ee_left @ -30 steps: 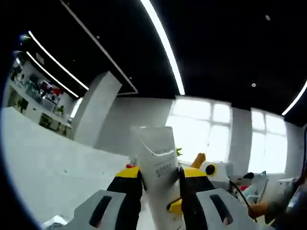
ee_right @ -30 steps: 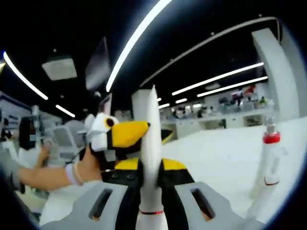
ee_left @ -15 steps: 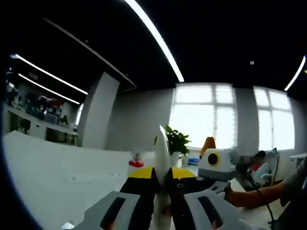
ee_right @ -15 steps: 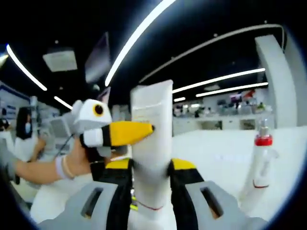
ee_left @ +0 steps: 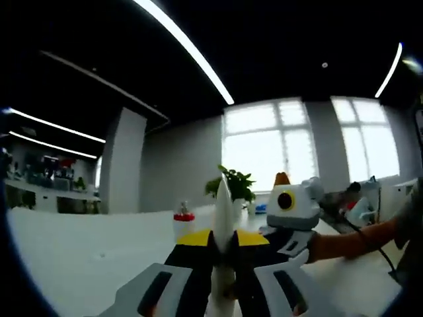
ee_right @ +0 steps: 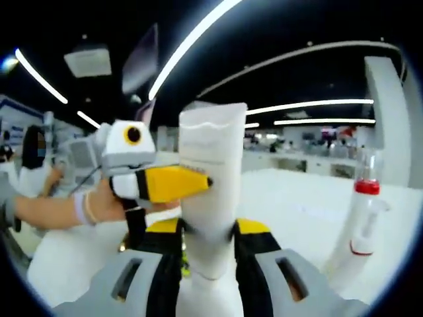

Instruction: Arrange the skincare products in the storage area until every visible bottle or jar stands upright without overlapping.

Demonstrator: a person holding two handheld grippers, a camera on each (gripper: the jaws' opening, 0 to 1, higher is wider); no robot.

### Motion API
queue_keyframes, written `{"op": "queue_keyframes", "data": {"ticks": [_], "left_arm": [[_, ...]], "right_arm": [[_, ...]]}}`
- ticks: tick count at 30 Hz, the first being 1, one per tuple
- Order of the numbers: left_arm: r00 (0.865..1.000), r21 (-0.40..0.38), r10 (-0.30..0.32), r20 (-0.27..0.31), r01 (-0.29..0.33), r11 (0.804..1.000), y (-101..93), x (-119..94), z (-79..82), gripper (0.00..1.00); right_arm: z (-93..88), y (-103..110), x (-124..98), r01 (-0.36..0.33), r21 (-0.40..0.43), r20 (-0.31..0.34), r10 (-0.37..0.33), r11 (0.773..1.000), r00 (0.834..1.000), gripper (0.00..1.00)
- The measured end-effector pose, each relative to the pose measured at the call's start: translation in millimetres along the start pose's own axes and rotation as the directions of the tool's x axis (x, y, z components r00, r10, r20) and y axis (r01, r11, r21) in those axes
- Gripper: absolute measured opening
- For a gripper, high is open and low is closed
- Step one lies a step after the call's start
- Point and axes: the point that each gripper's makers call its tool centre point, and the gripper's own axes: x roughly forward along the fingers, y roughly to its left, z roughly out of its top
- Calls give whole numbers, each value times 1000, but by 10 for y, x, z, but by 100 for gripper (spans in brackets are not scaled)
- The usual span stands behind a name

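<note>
Your left hand-held gripper (ee_left: 223, 254) is clamped on a white tube (ee_left: 223, 214). In the left gripper view you see the tube edge-on: a thin white blade rising from between the yellow-tipped jaws, its long axis in line with the jaws and its crimped end pointing away from you. Which end of the tube is the cap you cannot tell from here; the lower part is hidden between the jaws.

In the right gripper view your right hand-held gripper (ee_right: 206, 244) is closed on the same tube (ee_right: 210, 178), here seen broadside: a wide, flat white face with the sealed seam at the far end, standing up along the jaws. The tube is held off the worktop (ee_right: 291, 211), between the two tools. The other tool (ee_right: 149, 173) comes in from the left of that view, its yellow jaw lying across and touching the tube's side, with your hand (ee_right: 109, 201) and a wrist band behind it. In the left gripper view, the other tool (ee_left: 291, 211) sits just right of the tube.

A pump bottle (ee_right: 360, 221) with a red collar and clear cap stands on the worktop toward its right edge in the right gripper view, leaning in the fisheye. The same kind of red-collared bottle (ee_left: 183, 224) stands upright on the white worktop (ee_left: 79, 257) just left of the tube in the left gripper view. A potted plant (ee_left: 232, 185) stands beyond it by the windows.
</note>
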Motion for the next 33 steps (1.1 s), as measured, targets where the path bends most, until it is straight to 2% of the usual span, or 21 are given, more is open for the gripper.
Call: {"op": "queue_keyframes", "data": {"ticks": [4, 11, 12, 14, 15, 16, 18, 21, 22, 24, 26, 28, 29, 30, 31, 32, 33], "left_arm": [[998, -21, -49, 36, 50, 999, -70, -47, 6, 10], [999, 1, -28, 46, 28, 1000, -95, -77, 11, 16], [1000, 5, 1, 18, -1, 1000, -57, -89, -26, 20], [998, 31, 58, -25, -57, 998, 25, -107, -91, 41], [997, 19, 67, -35, -66, 998, 33, -108, -125, 49], [997, 5, 53, -49, -53, 999, 17, -117, -160, 53], [996, -16, -10, -93, 8, 1000, -74, -147, -258, 51], [981, -32, -55, -186, 49, 998, -131, -169, -430, 49], [985, -44, -52, -162, 45, 998, -123, -154, -400, 48], [983, -49, -74, -168, 67, 997, -139, -149, -407, 43], [978, -60, -75, -196, 64, 996, -172, -175, -467, 44], [975, -57, -51, -214, 39, 998, -126, -200, -532, 43], [976, -65, -45, -214, 32, 997, -104, -212, -540, 43], [976, -72, -39, -215, 24, 997, -82, -223, -548, 42], [978, -87, -35, -203, 17, 996, -54, -227, -533, 42], [985, -116, -30, -168, 11, 993, -27, -242, -470, 41], [989, -132, -26, -144, 7, 991, 7, -255, -421, 39]], "right_arm": [[-49, 66, -12, -42, -9, -10, 42, 999, 999, 28], [-92, 111, -28, -41, -47, -31, 40, 998, 999, 27], [-93, 115, -35, -37, -50, -34, 36, 998, 999, 26], [-94, 116, -46, -36, -51, -39, 34, 998, 999, 26], [-96, 114, -54, -32, -55, -42, 30, 998, 999, 26], [-96, 107, -59, -28, -67, -43, 26, 997, 999, 26], [-90, 95, -68, -22, -106, -38, 18, 994, 999, 26], [-97, 59, -78, -6, -153, -40, 0, 988, 999, 26], [-99, 57, -82, -3, -162, -36, -3, 987, 999, 26], [-106, 37, -94, 3, -174, -44, -10, 985, 999, 26], [-147, 9, -115, 11, -171, -70, -23, 985, 997, 25], [-212, -5, -125, 12, -162, -105, -29, 987, 994, 22], [-302, -14, -132, 5, -137, -156, -27, 990, 987, 19], [-323, -47, -114, 13, -103, -161, -30, 995, 986, 17], [-308, -7, -123, 0, 32, -152, 5, 1000, 988, 16], [-304, -3, -146, -33, 77, -176, 47, 996, 983, 16], [-284, -9, -161, -39, 131, -176, 62, 991, 982, 16]]}}
